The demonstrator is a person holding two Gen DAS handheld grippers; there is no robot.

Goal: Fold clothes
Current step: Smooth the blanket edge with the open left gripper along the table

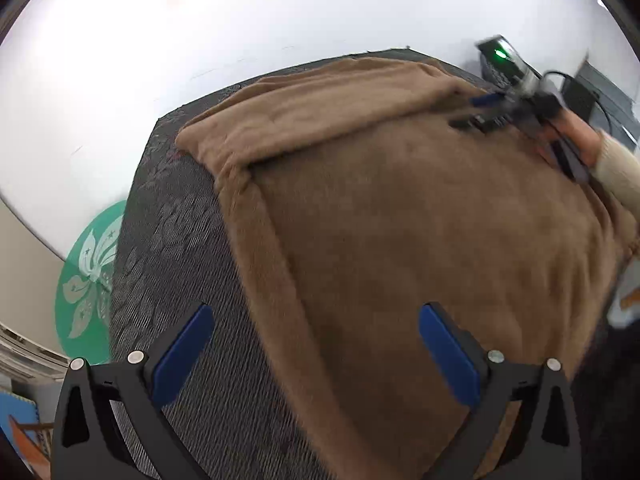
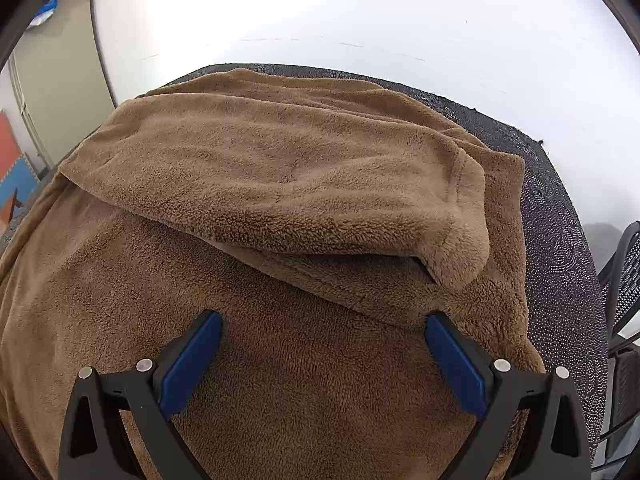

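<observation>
Left gripper (image 1: 316, 344) and right gripper (image 2: 324, 348): jaws wide apart, holding nothing. Fleece (image 2: 280, 168) folded at 12 o'clock; near hem cut off.

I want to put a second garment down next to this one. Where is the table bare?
Left wrist view: a bare strip of dark table runs along the brown garment, under the left tool. Right wrist view: a narrower strip by the cuff. The middle is all fleece, with the right tool above it.

Brown fleece (image 2: 280, 184) (sleeve folded across) under spread fingers (image 2: 192, 356).
</observation>
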